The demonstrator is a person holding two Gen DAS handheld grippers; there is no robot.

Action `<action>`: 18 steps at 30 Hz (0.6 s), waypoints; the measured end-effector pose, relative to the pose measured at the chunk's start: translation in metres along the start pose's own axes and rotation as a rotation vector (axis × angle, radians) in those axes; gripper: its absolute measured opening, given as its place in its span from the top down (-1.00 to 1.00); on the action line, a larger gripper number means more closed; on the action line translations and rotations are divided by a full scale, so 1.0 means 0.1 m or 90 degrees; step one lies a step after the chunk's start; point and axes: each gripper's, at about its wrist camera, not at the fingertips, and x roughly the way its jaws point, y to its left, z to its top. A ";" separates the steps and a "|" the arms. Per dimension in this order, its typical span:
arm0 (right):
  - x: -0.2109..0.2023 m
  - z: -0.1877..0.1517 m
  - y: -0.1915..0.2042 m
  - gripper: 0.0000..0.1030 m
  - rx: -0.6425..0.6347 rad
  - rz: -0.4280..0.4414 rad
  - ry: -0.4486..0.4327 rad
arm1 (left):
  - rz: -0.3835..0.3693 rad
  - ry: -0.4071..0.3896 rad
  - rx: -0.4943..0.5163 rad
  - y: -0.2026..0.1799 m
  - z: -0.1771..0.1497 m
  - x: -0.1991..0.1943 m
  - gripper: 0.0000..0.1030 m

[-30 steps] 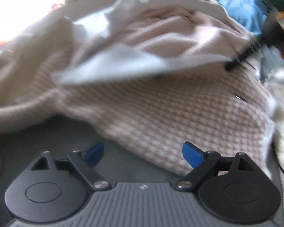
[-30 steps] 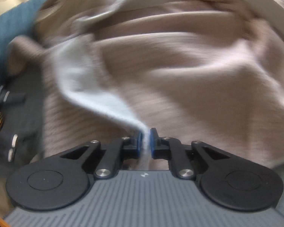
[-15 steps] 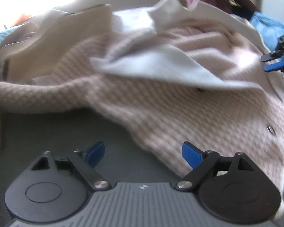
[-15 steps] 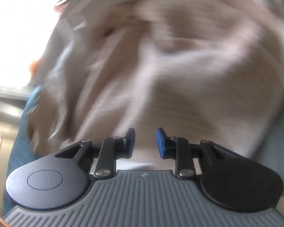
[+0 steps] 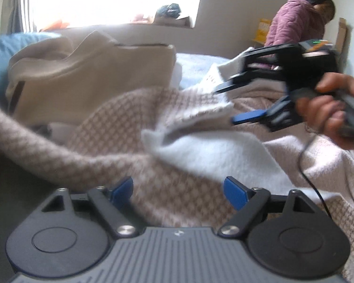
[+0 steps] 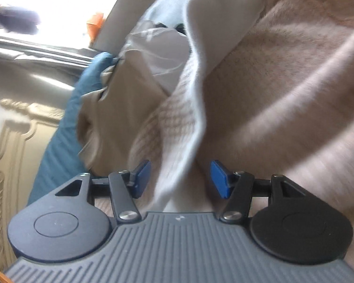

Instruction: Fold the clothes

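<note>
A pink-and-white checked knit garment (image 5: 181, 188) with a white lining flap (image 5: 212, 151) lies spread over the bed. My left gripper (image 5: 178, 189) is open and low over its near part, holding nothing. My right gripper (image 6: 180, 179) is open, with the garment's white edge (image 6: 193, 108) running between its blue pads without being pinched. In the left wrist view the right gripper (image 5: 229, 105) hovers open above the lining flap, held by a hand (image 5: 330, 108).
A folded beige garment (image 5: 92, 80) stands behind the knit one. Blue cloth (image 6: 66, 118) lies at the left. A person in a purple jacket (image 5: 295, 21) sits at the far right. A cable (image 5: 311, 179) hangs from the right gripper.
My right gripper opened and let go of the white lining edge, then lifted above the garment. The left gripper stayed open and tilted up toward the room.
</note>
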 end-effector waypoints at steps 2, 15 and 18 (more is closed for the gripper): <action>0.13 0.05 0.02 0.73 -0.027 0.005 0.019 | 0.001 -0.007 0.006 0.00 0.03 0.06 -0.65; 0.30 0.41 1.76 1.00 -0.791 -0.268 -0.251 | -0.100 -0.036 -0.071 0.12 0.21 0.58 -0.65; 0.53 0.71 1.87 1.00 -0.857 -0.325 -0.296 | -0.100 -0.024 -0.074 0.10 0.18 0.72 -0.65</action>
